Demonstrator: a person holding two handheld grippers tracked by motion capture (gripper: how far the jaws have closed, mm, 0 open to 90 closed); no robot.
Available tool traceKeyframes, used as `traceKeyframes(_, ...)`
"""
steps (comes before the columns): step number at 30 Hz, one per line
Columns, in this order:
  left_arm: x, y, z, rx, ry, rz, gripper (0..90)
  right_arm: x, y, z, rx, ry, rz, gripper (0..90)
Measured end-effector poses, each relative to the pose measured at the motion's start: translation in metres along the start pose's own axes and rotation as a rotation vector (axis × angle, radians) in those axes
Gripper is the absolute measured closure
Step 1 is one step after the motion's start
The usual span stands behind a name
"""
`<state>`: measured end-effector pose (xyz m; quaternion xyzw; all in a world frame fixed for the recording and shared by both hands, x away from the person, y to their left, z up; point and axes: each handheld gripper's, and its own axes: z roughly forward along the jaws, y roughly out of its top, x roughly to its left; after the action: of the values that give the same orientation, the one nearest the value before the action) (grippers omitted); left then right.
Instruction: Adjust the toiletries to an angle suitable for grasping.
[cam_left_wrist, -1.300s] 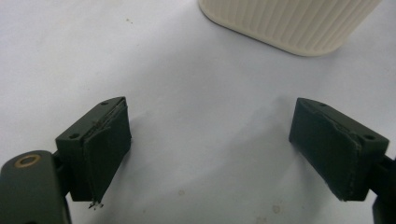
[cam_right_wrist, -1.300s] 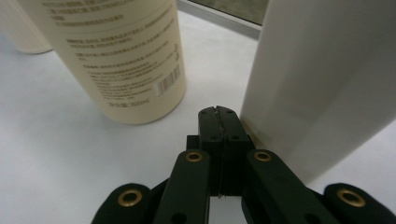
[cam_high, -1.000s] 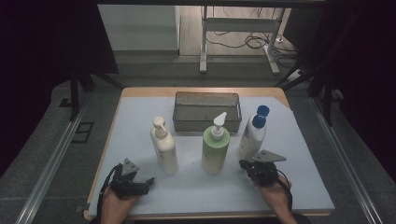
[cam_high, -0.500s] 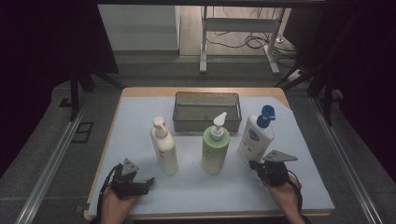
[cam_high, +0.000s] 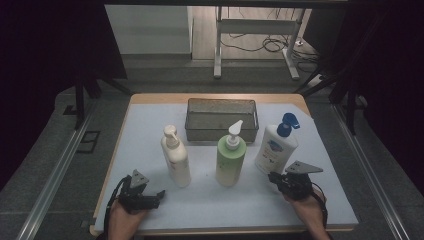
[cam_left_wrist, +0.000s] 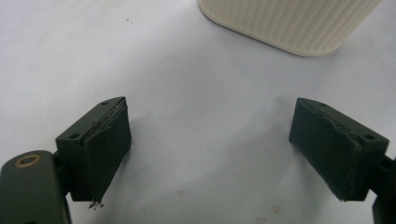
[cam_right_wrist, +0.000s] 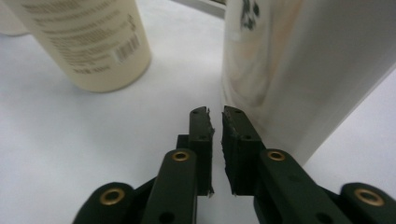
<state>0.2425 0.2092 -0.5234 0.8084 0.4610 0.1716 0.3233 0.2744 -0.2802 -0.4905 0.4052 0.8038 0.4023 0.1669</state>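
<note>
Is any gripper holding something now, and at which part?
Nothing is held. The left gripper is open over bare table; the right gripper, jaws just parting slightly, is empty beside the white blue-capped bottle.

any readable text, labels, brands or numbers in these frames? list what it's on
Nothing legible.
Cream plastic bottle: printed lines and a barcode, too blurred to read.
White bottle with blue pump: blue label mark, too small; dark print in the right gripper view, blurred.
Green pump bottle: no print visible.

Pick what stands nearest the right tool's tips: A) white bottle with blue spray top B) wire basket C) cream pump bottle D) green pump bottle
A: in the high view the right tool sits just below the white bottle with blue spray top, whose wall looms beside the tips in the right gripper view.
</note>
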Motion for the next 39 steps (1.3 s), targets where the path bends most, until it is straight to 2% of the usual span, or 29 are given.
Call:
traceKeyframes(2, 0.0, 0.0, 0.0, 0.0, 0.0, 0.0, 12.8, 0.001, 0.001, -0.003, 0.0, 0.002, 0.0, 77.6)
traceKeyframes(9, 0.0, 0.0, 0.0, 0.0, 0.0, -0.001, 12.7, -0.002, 0.0, -0.027, 0.0, 0.008, 0.002, 58.8)
traceKeyframes(14, 0.0, 0.0, 0.0, 0.0, 0.0, -0.001, 12.8, -0.008, 0.002, -0.037, -0.01, 0.013, 0.022, 50.1)
traceKeyframes(15, 0.0, 0.0, 0.0, 0.0, 0.0, -0.001, 12.7, -0.01, 0.004, -0.041, -0.011, 0.014, 0.03, 45.8)
traceKeyframes(21, 0.0, 0.0, 0.0, 0.0, 0.0, -0.001, 12.7, -0.016, 0.011, -0.048, -0.019, 0.01, 0.038, 39.3)
traceKeyframes(22, 0.0, 0.0, 0.0, 0.0, 0.0, -0.002, 12.7, -0.018, 0.016, -0.05, -0.019, 0.008, 0.043, 36.0)
traceKeyframes(29, 0.0, 0.0, 0.0, 0.0, 0.0, -0.002, 12.7, -0.026, 0.034, -0.055, -0.045, -0.001, 0.036, 30.0)
traceKeyframes(39, 0.0, 0.0, 0.0, 0.0, -0.001, -0.003, 12.7, -0.03, 0.056, -0.049, -0.059, -0.004, 0.0, 28.8)
